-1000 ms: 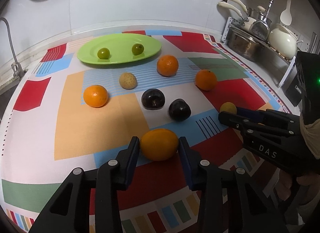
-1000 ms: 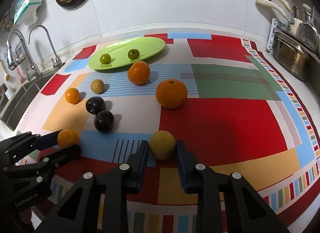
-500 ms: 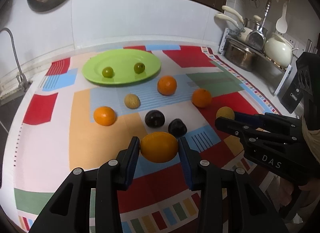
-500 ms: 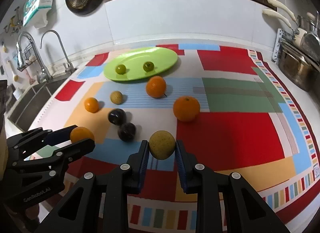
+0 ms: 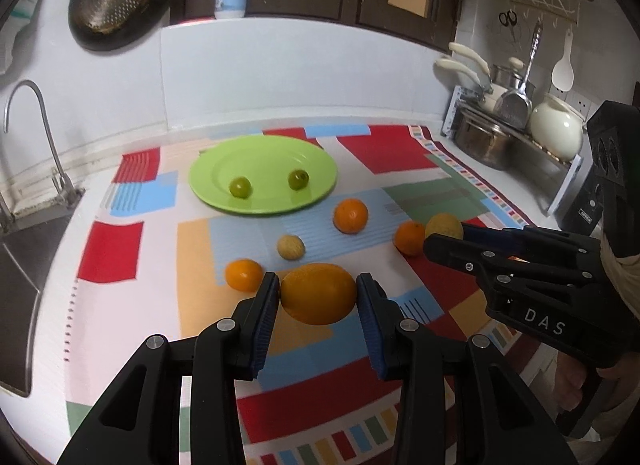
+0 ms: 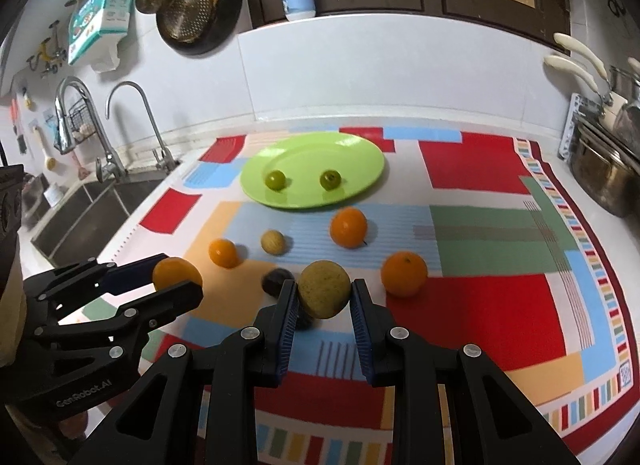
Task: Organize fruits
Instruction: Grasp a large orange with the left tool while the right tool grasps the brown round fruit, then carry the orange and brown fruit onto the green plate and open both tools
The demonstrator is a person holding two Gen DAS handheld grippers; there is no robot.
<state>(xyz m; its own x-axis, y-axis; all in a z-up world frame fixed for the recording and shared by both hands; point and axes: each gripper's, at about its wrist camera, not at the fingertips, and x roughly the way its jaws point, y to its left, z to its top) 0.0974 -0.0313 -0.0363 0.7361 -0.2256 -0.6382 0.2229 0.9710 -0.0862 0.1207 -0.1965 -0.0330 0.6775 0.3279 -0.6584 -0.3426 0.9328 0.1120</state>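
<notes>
Dark plum (image 6: 276,280) half-hidden behind fingers clamped on orange (image 5: 318,293) (right: yellow fruit (image 6: 324,288))

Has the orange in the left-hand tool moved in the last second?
Yes. The orange, gripped by the left gripper, has risen off the tablecloth toward the green plate.

Four oranges (image 6: 177,273) (image 6: 223,252) (image 6: 348,227) (image 6: 404,273) are counted, plus two yellow fruits (image 6: 324,288) (image 6: 273,242), two green ones (image 6: 275,179) (image 6: 330,179), two plums (image 6: 276,281) (image 6: 305,320) (one half hidden), one plate (image 6: 312,153).
</notes>
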